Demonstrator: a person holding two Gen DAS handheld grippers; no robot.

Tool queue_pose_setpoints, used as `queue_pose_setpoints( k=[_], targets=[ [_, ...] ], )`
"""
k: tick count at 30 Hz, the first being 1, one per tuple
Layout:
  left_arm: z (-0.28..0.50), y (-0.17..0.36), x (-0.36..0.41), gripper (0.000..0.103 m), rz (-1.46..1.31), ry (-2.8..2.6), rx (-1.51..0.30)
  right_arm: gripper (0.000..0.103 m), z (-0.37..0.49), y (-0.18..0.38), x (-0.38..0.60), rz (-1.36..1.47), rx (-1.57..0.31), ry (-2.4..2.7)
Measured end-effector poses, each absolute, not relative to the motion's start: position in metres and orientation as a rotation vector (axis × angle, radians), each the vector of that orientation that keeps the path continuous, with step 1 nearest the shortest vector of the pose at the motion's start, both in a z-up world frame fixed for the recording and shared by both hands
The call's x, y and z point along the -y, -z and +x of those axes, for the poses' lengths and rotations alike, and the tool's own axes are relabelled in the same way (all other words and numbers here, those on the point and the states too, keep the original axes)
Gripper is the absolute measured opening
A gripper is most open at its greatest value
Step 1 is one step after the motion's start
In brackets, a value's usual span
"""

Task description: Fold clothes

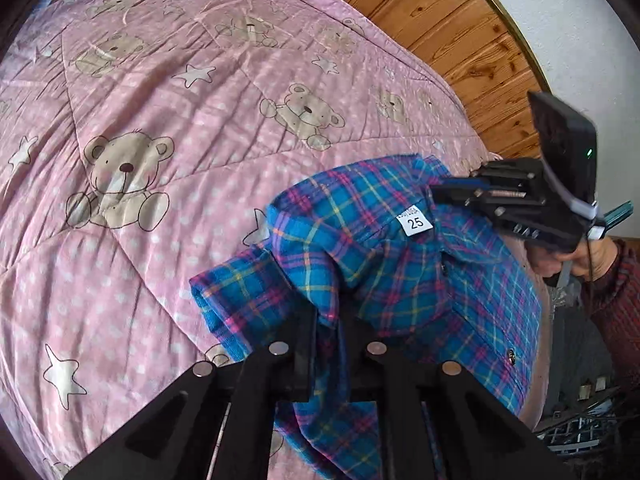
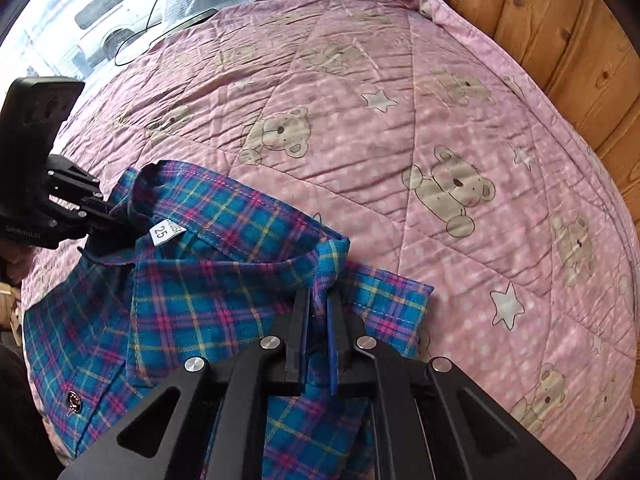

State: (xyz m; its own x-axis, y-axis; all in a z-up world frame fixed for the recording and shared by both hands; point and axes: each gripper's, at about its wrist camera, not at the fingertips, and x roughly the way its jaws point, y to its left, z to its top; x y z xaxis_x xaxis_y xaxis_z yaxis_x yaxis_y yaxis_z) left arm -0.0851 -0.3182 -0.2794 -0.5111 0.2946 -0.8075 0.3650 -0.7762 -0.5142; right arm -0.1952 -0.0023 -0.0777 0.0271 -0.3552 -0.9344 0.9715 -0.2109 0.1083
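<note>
The left gripper has its two black fingers pressed together on a fold of the plaid shirt, blue cloth squeezed between them near the shoulder beside the collar; the right gripper does the same on the other side of the collar, its fingers nearly closed with a thin pinch of the blue, pink and yellow check between them. Between the two grips the collar stands raised, and inside it sits a small white size label (printed 25). A sleeve is folded across under the left side, and a metal snap button shows on the front placket. In the left wrist view the right gripper's black body appears at the far side of the collar, held by a hand in a dark red knitted sleeve. The shirt lies at the near edge of a bed, on a pink quilt printed with teddy bears and white stars. Behind the quilt runs a knotty wood-panelled headboard, and in the right wrist view a black cable trails near a bright window at the far corner
</note>
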Motion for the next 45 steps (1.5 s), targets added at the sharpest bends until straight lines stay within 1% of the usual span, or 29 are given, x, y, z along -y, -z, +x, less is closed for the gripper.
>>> queue_pose_setpoints(
  k=[1,2,3,4,5,6,7,8,11,15,17,19,20,21,22,23,24,25,27,32,34,35,36,37,39,40,41,42,45],
  targets=[
    [-0.084,0.278,0.319,0.011,1.525,2.483,-1.038,0.018,-0.197,0.072,-0.001,1.127,-0.770,1.481],
    [-0.082,0.276,0.318,0.014,1.514,2.479,-1.043,0.022,-0.199,0.066,-0.004,1.124,-0.767,1.494],
    [-0.079,0.272,0.318,0.015,1.497,2.473,-1.052,0.029,-0.201,0.056,-0.010,1.113,-0.764,1.522],
    [-0.075,0.268,0.318,0.020,1.481,2.459,-1.061,0.034,-0.205,0.043,-0.021,1.109,-0.726,1.561],
    [-0.069,0.261,0.319,0.029,1.455,2.440,-1.069,0.038,-0.209,0.030,-0.035,1.116,-0.658,1.588],
    [-0.062,0.255,0.320,0.032,1.423,2.421,-1.079,0.047,-0.211,0.022,-0.052,1.130,-0.592,1.605],
    [-0.054,0.247,0.320,0.033,1.382,2.404,-1.099,0.052,-0.213,0.014,-0.069,1.144,-0.526,1.620],
    [-0.045,0.239,0.320,0.036,1.335,2.382,-1.130,0.053,-0.215,0.006,-0.086,1.157,-0.459,1.634],
    [-0.016,0.235,0.315,0.053,1.228,2.298,-1.261,0.057,-0.210,0.019,-0.126,1.256,-0.342,1.620],
    [-0.001,0.257,0.296,0.055,1.209,2.177,-1.507,0.057,-0.194,0.056,-0.150,1.385,-0.253,1.563],
    [-0.002,0.265,0.287,0.055,1.181,2.152,-1.578,0.057,-0.186,0.073,-0.152,1.430,-0.190,1.523],
    [-0.006,0.264,0.280,0.066,1.129,2.180,-1.592,0.060,-0.182,0.089,-0.151,1.471,-0.114,1.496],
    [-0.009,0.263,0.278,0.074,1.107,2.189,-1.603,0.060,-0.180,0.089,-0.151,1.462,-0.082,1.507],
    [-0.011,0.262,0.277,0.077,1.091,2.196,-1.618,0.048,-0.179,0.089,-0.150,1.463,-0.047,1.507],
    [-0.014,0.261,0.276,0.077,1.086,2.217,-1.660,0.016,-0.178,0.090,-0.148,1.497,-0.009,1.487],
    [-0.018,0.258,0.276,0.066,1.100,2.243,-1.678,0.012,-0.173,0.083,-0.148,1.490,0.007,1.502],
    [-0.023,0.254,0.276,0.050,1.121,2.268,-1.673,0.010,-0.168,0.074,-0.149,1.479,0.022,1.519],
    [-0.029,0.248,0.278,0.024,1.141,2.298,-1.655,0.009,-0.163,0.066,-0.149,1.467,0.036,1.537],
    [-0.043,0.230,0.282,0.013,1.175,2.369,-1.604,0.008,-0.153,0.044,-0.154,1.441,0.087,1.580],
    [-0.101,0.172,0.312,0.009,1.219,2.559,-1.513,0.008,-0.138,-0.024,-0.178,1.342,0.312,1.787],
    [-0.128,0.161,0.327,0.009,1.257,2.614,-1.440,0.009,-0.146,-0.027,-0.181,1.351,0.386,1.865],
    [-0.143,0.166,0.335,0.009,1.291,2.608,-1.418,0.010,-0.153,-0.021,-0.181,1.376,0.426,1.896],
    [-0.160,0.179,0.343,0.009,1.337,2.583,-1.405,0.015,-0.160,-0.015,-0.181,1.401,0.467,1.927],
    [-0.179,0.201,0.350,0.010,1.394,2.555,-1.397,0.023,-0.171,0.005,-0.184,1.462,0.468,1.990],
    [-0.214,0.251,0.359,0.012,1.511,2.506,-1.316,0.026,-0.192,0.047,-0.189,1.591,0.461,2.121],
    [-0.228,0.273,0.361,0.016,1.568,2.463,-1.231,0.021,-0.201,0.067,-0.193,1.698,0.437,2.150],
    [-0.236,0.286,0.362,0.021,1.610,2.438,-1.145,0.023,-0.204,0.063,-0.197,1.686,0.434,2.181],
    [-0.241,0.293,0.362,0.023,1.641,2.427,-1.066,0.029,-0.207,0.057,-0.200,1.663,0.432,2.211],
    [-0.230,0.271,0.366,0.023,1.549,2.517,-1.005,0.030,-0.203,0.012,-0.194,1.509,0.330,2.269]
  ],
)
